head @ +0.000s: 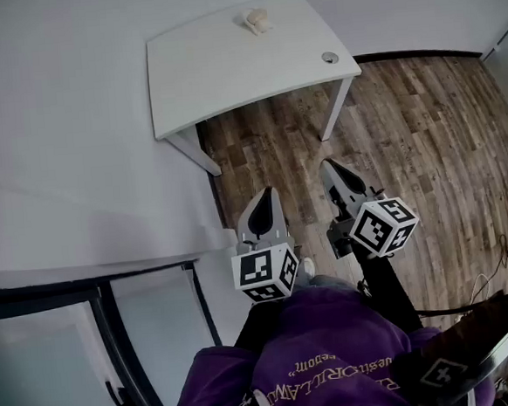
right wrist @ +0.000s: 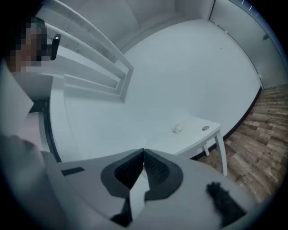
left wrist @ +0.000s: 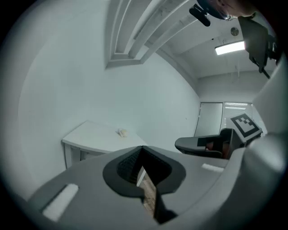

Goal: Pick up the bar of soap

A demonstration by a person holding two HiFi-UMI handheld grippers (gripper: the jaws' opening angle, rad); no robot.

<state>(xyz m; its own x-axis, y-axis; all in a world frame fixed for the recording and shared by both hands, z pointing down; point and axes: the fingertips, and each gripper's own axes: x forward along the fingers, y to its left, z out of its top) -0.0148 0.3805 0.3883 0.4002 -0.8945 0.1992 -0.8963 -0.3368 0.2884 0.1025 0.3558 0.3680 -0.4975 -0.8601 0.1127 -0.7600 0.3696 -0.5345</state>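
Well short of the tabletop (head: 227,77) for now, out on the wooden floor (head: 423,123). Holds the left gripper (head: 266,192) and the right gripper (head: 329,164) side by side, close to level, both aimed toward the tabletop. Shows, in the left gripper view, jaws pressed together on nothing. Same in the right gripper view: pressed together and empty. Places the bar of soap (head: 254,20) near the tabletop's far edge, close to the white wall (head: 73,124) and well apart from both grippers. Puts a small round hole (head: 330,58) off by the right corner.

Reads as the approach, with no grasp begun.

Likely trouble from here:
- Arriving with jaws pressed together and merely nudging the soap, shoving it toward the wall or skidding it across the smooth top. Needs spreading before closing in.
- Could squirt out sideways under an off-centre pinch. Looks small, pale and rounded, and is probably slick.
- Might clip the near edge of the tabletop on the long reach across, given the soap's place at the far side.
- Hard to tell the soap's orientation, too small in every view. Risks closing across the longer side if misaligned.
- Risks crowding too, with both grippers going in together. Better to lead with one and keep the other back.
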